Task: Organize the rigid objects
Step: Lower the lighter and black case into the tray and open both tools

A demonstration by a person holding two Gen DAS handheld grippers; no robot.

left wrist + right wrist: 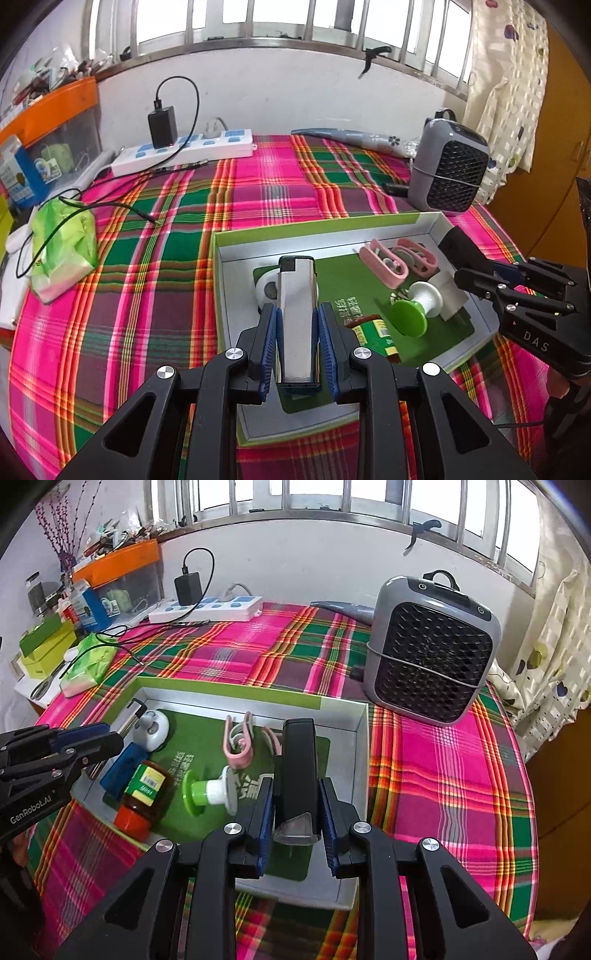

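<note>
here, lighter [297, 317] clamped in left hand-held gripper [297, 345]

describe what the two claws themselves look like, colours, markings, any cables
Both claws are matte black angular linkages with round silver pivot bolts and ribbed blue pads on the inner finger faces. The left claw bears white "GenRobot.AI" lettering on its side in the right wrist view; the right claw shows "DAS" in the left wrist view, with a thin dark cable trailing below it.

Pink-green plaid cloth [147, 258]; grey heater [432, 646]; orange-capped brown bottle [146, 794].
</note>
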